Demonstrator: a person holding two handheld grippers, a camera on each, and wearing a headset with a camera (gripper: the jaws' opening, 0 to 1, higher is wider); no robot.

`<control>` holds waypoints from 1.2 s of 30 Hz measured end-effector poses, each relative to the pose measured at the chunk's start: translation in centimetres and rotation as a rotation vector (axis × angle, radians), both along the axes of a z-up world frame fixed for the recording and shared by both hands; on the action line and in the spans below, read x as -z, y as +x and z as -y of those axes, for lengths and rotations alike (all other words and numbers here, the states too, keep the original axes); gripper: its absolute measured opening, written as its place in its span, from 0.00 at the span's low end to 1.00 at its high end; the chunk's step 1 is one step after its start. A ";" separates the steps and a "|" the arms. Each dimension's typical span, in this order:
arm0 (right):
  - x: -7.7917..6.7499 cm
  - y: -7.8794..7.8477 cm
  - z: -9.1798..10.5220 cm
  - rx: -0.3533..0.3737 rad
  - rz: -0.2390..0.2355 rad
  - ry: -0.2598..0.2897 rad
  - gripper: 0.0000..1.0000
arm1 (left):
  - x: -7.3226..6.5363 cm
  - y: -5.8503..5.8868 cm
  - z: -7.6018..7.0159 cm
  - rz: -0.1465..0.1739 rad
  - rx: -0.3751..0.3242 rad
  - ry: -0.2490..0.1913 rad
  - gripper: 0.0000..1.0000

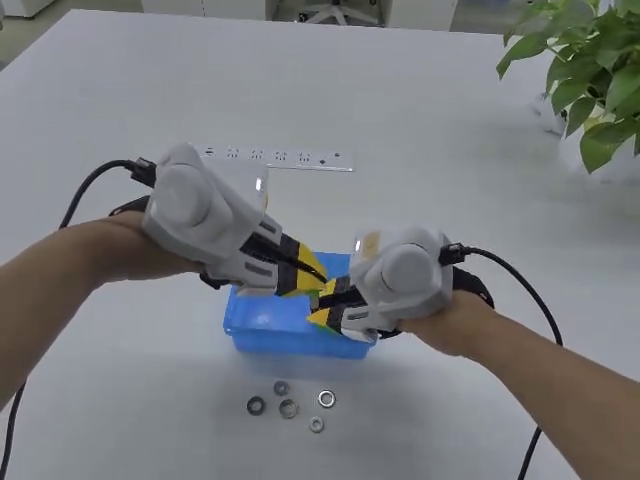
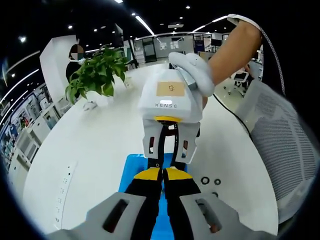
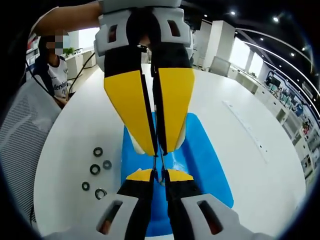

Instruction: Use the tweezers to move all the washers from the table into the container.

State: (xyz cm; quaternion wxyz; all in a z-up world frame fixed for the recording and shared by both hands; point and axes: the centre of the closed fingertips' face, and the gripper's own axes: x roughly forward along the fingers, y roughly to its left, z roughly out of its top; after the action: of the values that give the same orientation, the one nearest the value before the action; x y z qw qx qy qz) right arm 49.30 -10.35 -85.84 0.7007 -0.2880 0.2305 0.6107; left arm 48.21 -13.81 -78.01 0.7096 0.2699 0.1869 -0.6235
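A shallow blue container (image 1: pixel 270 325) sits on the white table. Several metal washers (image 1: pixel 288 407) lie in a loose group on the table just in front of it. Above the container my two grippers meet tip to tip. My left gripper (image 1: pixel 318 277) comes in from the left and my right gripper (image 1: pixel 319 306) from the right. In the right gripper view, thin metal tweezers (image 3: pixel 158 162) run between my right gripper (image 3: pixel 159 176) and the left gripper's yellow pads (image 3: pixel 131 107). Both pairs of jaws are closed on the tweezers. The washers (image 3: pixel 95 169) lie left of the container (image 3: pixel 205 160).
A white power strip (image 1: pixel 275 157) lies behind the container. A leafy plant (image 1: pixel 590 70) stands at the far right corner. Black cables trail from both grippers. A mesh chair (image 2: pixel 280 150) stands beside the table, and a person (image 3: pixel 55 75) sits past the table edge.
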 end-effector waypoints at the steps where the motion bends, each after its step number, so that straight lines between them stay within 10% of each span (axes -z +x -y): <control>1: 0.1 0.0 0.0 0.001 -0.003 -0.001 0.11 | 0.1 0.1 0.0 -0.003 -0.002 0.000 0.06; 36: -2.1 0.0 0.0 -0.006 0.047 0.008 0.12 | -2.2 -0.2 -0.5 -0.014 -0.027 -0.039 0.06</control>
State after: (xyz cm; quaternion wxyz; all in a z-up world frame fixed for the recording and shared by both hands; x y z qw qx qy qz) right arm 49.28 -10.32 -83.73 0.7051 -0.3000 0.2107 0.6070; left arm 47.99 -13.29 -75.83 0.7217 0.2491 0.1833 -0.6193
